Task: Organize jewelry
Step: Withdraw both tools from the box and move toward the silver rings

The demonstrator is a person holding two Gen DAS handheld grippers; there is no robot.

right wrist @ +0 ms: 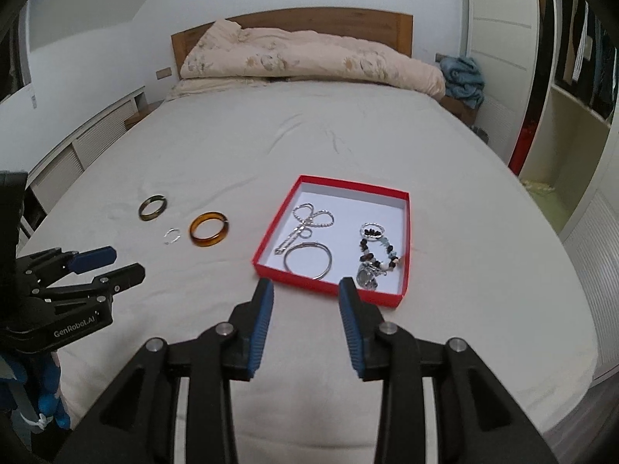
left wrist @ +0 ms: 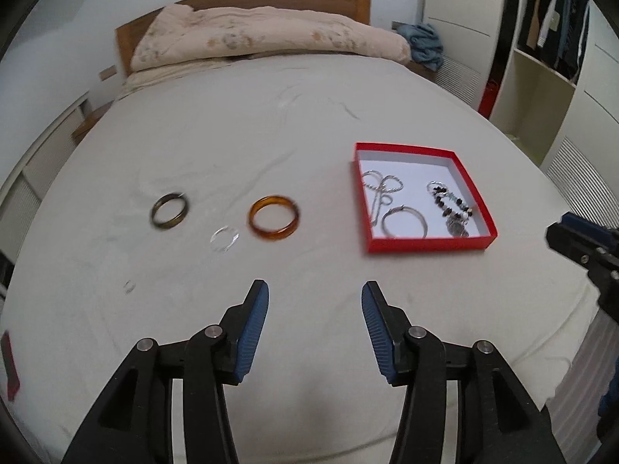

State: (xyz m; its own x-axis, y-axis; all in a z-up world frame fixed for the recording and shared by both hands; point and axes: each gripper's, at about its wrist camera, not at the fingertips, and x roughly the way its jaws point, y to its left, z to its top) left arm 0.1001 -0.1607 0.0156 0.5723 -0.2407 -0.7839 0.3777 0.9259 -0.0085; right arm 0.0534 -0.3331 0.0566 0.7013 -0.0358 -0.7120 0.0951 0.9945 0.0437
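A: Where does the jewelry sit?
B: In the left wrist view, the red box (left wrist: 425, 241) lies at two o'clock holding a silver bangle (left wrist: 405, 222) and a beaded bracelet (left wrist: 450, 203). An amber bangle (left wrist: 274, 219), dark bangle (left wrist: 170, 209) and clear ring (left wrist: 224, 238) lie on the bed (left wrist: 232, 135) at eleven.
A: The tools?
B: Left gripper (left wrist: 315, 297) and right gripper (right wrist: 305, 290) both gape apart, empty.

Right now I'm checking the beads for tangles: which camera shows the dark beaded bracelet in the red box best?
The right wrist view: the dark beaded bracelet lies near and fairly sharp in the red box, beads and charm distinct. The left wrist view shows it smaller, farther off and slightly blurred.
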